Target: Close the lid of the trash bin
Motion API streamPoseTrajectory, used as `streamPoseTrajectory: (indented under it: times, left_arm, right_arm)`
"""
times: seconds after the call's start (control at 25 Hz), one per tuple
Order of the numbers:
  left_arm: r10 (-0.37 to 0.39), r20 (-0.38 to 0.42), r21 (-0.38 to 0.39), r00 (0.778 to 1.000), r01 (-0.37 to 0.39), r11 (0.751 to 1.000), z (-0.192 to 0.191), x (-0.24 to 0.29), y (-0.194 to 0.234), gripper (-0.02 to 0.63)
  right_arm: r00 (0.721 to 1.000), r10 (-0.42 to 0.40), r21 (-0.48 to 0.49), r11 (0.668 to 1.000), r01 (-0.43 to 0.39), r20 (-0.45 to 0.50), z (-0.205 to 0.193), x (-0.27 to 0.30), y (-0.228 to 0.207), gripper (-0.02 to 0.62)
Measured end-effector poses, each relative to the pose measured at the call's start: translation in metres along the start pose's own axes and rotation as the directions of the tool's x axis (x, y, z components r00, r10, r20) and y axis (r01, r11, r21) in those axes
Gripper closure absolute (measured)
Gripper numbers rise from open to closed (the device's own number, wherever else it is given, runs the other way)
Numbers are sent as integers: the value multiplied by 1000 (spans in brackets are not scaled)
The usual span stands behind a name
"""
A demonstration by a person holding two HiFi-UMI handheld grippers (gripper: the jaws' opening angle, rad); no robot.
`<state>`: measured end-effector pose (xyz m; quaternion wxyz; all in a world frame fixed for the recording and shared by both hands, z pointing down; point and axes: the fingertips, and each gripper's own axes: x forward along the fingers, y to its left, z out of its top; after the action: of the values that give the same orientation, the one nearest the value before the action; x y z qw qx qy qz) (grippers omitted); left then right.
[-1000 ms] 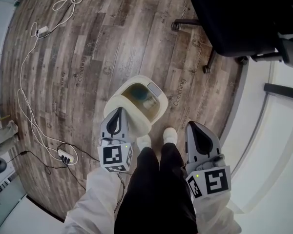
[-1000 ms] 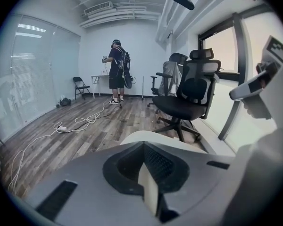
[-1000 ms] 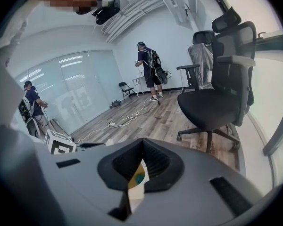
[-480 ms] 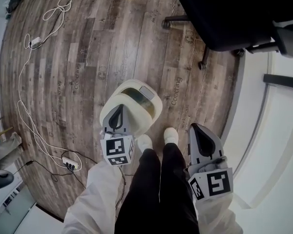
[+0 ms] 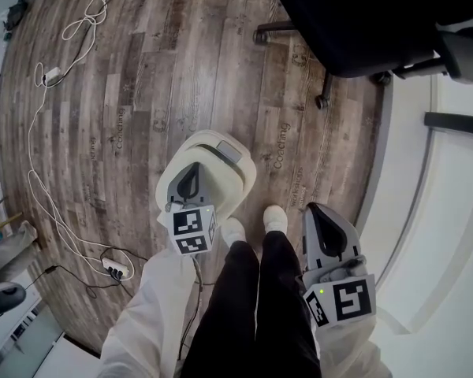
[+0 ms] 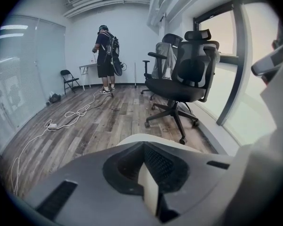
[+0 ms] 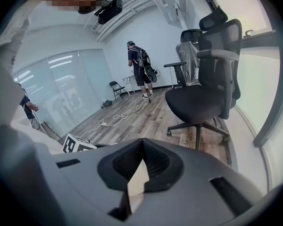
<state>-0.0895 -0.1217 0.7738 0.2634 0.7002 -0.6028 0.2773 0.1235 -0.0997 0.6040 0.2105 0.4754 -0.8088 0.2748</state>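
Note:
The cream trash bin (image 5: 235, 173) stands on the wood floor just ahead of the person's white shoes (image 5: 274, 218). Its lid (image 5: 211, 142) lies flat over the opening, with a grey latch plate (image 5: 229, 153) at the far edge. My left gripper (image 5: 191, 172) rests on top of the lid, jaws shut with nothing between them. In the left gripper view the lid's cream edge (image 6: 156, 140) curves just past the left gripper (image 6: 144, 146). My right gripper (image 5: 316, 211) hangs beside the right leg, away from the bin, shut and empty; the right gripper (image 7: 142, 143) looks out at the room.
A black office chair (image 5: 363, 22) stands at the far right, its castor base (image 5: 325, 101) close to the bin. White cables (image 5: 38, 160) and a power strip (image 5: 116, 270) trail on the left. A white ledge (image 5: 426, 211) runs along the right. A person (image 6: 105, 60) stands far off.
The bin's lid has gone from open, with the inside showing, to flat down. My left gripper has moved forward over it. The right gripper has barely shifted.

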Motion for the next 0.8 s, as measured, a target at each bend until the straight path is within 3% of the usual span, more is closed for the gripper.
streamPoseTrajectory:
  times: [0.56,0.8]
  left_arm:
    - [-3,-71,65,997,7,998,-21,30,-4,601]
    - [9,-67,87,998,-3,996,-24,33,-2,601]
  right_arm:
    - [1000,-27,33,999,27,-11,-8,-1,-17,572]
    - [1000,-11,28,1000,11,-19,-11,0,-13,572]
